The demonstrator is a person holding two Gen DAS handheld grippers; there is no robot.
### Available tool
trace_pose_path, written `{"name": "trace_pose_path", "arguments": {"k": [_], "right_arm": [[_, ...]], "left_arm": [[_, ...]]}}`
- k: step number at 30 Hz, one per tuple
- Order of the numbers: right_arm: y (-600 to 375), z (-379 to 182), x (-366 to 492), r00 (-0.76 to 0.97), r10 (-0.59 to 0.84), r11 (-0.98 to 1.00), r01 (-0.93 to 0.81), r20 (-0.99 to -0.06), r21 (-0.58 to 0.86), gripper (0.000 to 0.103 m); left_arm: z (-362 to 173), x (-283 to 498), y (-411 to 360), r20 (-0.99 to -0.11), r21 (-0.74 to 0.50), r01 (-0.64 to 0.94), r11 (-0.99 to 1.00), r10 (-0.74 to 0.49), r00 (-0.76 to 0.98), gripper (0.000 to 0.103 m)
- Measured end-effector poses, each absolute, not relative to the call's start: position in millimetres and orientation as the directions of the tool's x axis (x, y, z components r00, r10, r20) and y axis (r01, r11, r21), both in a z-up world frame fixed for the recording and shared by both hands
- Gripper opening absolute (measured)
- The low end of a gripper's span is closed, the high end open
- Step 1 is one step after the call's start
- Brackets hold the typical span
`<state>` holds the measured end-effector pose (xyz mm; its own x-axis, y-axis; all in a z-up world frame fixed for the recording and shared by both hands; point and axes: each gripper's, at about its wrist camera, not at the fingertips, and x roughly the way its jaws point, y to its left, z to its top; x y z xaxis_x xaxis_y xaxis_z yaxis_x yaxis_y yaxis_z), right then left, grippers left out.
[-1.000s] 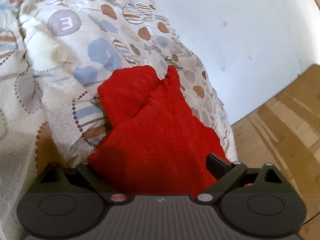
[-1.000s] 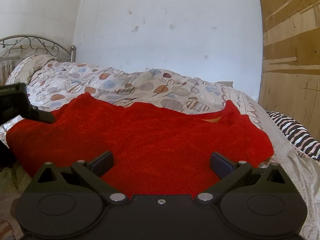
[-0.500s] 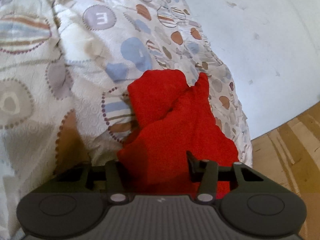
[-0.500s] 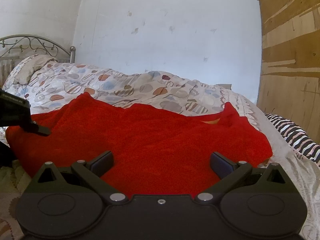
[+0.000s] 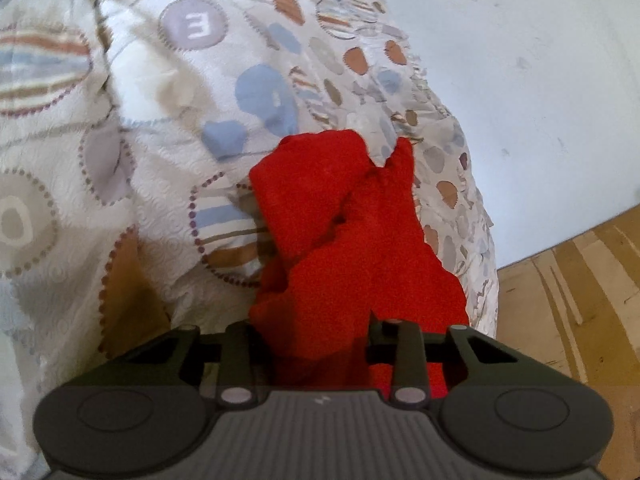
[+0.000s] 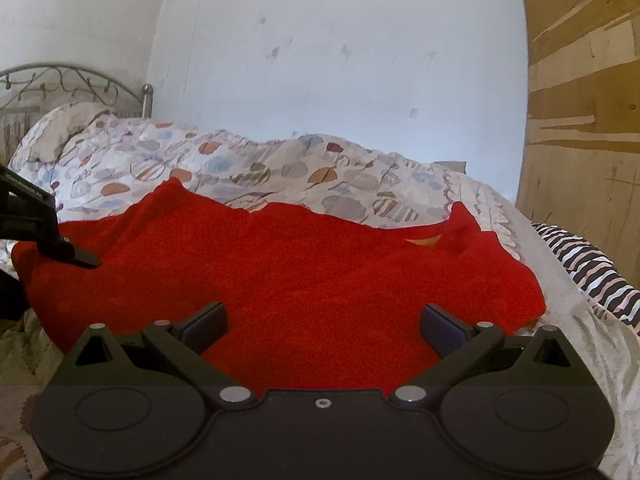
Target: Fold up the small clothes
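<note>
On the bed, a red garment [image 6: 304, 280] lies spread across the patterned quilt [image 6: 240, 168], its far edge rumpled and one corner standing up at the right. Left gripper [image 5: 316, 344]: fingers drawn close together with a bunch of the red garment [image 5: 352, 248] clamped between them; the cloth rises in a fold from the quilt [image 5: 168, 128] toward the tool. From the right wrist view, one finger of that tool [image 6: 76, 258] rests on the garment's left end. Right gripper [image 6: 322, 320]: fingers wide apart, poised over the near edge of the cloth; whether the pads [image 6: 206, 320] touch it cannot be confirmed. A striped fabric [image 6: 592, 268] lies at the bed's right side, beside a wooden panel [image 6: 584, 80].
</note>
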<state>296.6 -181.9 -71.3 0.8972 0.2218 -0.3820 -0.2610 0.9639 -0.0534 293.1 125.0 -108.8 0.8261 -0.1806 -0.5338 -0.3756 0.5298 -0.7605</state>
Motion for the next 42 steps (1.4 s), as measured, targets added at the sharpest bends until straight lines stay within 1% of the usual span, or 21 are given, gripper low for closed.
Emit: {"name": "trace_pose_path", "arguments": {"k": [1, 4, 6, 8, 11, 14, 15, 19, 22, 24, 26, 30, 32, 34, 36, 37, 39, 40, 42], "right_arm": [[-184, -68, 296, 0.893, 0.231, 0.962, -0.268, -0.385, -0.044, 0.103], [-199, -60, 284, 0.897, 0.287, 0.955, -0.297, -0.335, 0.023, 0.103], [-212, -57, 275, 0.898, 0.303, 0.952, -0.3, -0.319, 0.059, 0.103], [-226, -54, 264, 0.902, 0.301, 0.953, -0.294, -0.31, 0.068, 0.103], [-245, -46, 245, 0.925, 0.257, 0.966, -0.255, -0.279, 0.044, 0.103], [-262, -42, 230, 0.951, 0.165, 0.986, -0.166, -0.26, 0.017, 0.103], [-272, -41, 224, 0.958, 0.126, 0.992, -0.125, -0.257, 0.021, 0.103], [-302, -44, 213, 0.959, 0.022, 0.998, -0.003, -0.281, 0.066, 0.103], [-321, -50, 209, 0.944, -0.081, 0.992, 0.108, -0.32, 0.065, 0.103], [-334, -53, 205, 0.93, -0.139, 0.983, 0.171, -0.34, 0.067, 0.103], [-345, -53, 203, 0.92, -0.175, 0.974, 0.214, -0.35, 0.075, 0.103], [-361, -54, 201, 0.909, -0.19, 0.959, 0.253, -0.372, 0.128, 0.103], [-368, -52, 202, 0.908, -0.182, 0.954, 0.256, -0.378, 0.155, 0.103], [-369, -48, 207, 0.911, -0.164, 0.953, 0.245, -0.377, 0.179, 0.103], [-368, -43, 213, 0.92, -0.126, 0.954, 0.215, -0.372, 0.209, 0.103], [-367, -40, 217, 0.924, -0.101, 0.955, 0.194, -0.369, 0.223, 0.103], [-364, -33, 228, 0.93, -0.033, 0.959, 0.133, -0.366, 0.25, 0.103], [-362, -28, 236, 0.929, 0.006, 0.962, 0.096, -0.369, 0.257, 0.103], [-354, -17, 256, 0.923, 0.073, 0.97, 0.023, -0.379, 0.242, 0.103]], "left_arm": [[-105, 294, 123, -0.539, -0.75, -0.378, 0.542, -0.171, 0.825, 0.036], [-92, 298, 116, -0.547, -0.71, -0.365, 0.603, -0.145, 0.825, 0.036], [-81, 302, 110, -0.544, -0.685, -0.348, 0.64, -0.132, 0.828, 0.032], [-70, 304, 101, -0.533, -0.652, -0.318, 0.688, -0.119, 0.838, 0.029], [-48, 311, 80, -0.495, -0.571, -0.237, 0.786, -0.099, 0.863, 0.029], [-25, 326, 50, -0.466, -0.45, -0.105, 0.887, -0.133, 0.875, 0.029], [-17, 331, 38, -0.46, -0.4, -0.053, 0.915, -0.151, 0.875, 0.027], [5, 341, -4, -0.443, -0.289, 0.132, 0.948, -0.254, 0.859, 0.023], [6, 342, -38, -0.473, -0.208, 0.268, 0.941, -0.337, 0.814, 0.023], [-3, 340, -53, -0.502, -0.195, 0.349, 0.917, -0.399, 0.767, 0.023], [-12, 333, -65, -0.528, -0.164, 0.415, 0.895, -0.435, 0.73, 0.023], [-23, 317, -79, -0.536, -0.088, 0.459, 0.884, -0.43, 0.727, 0.023], [-23, 311, -78, -0.526, -0.09, 0.45, 0.888, -0.426, 0.736, 0.024], [-21, 309, -73, -0.516, -0.122, 0.442, 0.889, -0.437, 0.736, 0.029], [-19, 307, -69, -0.506, -0.159, 0.447, 0.88, -0.461, 0.728, 0.039], [-18, 307, -67, -0.502, -0.17, 0.447, 0.878, -0.467, 0.728, 0.041], [-15, 303, -61, -0.497, -0.172, 0.454, 0.875, -0.474, 0.727, 0.054], [-15, 306, -61, -0.495, -0.166, 0.456, 0.874, -0.474, 0.729, 0.057], [-12, 301, -62, -0.482, -0.149, 0.461, 0.875, -0.472, 0.738, 0.07]]}}
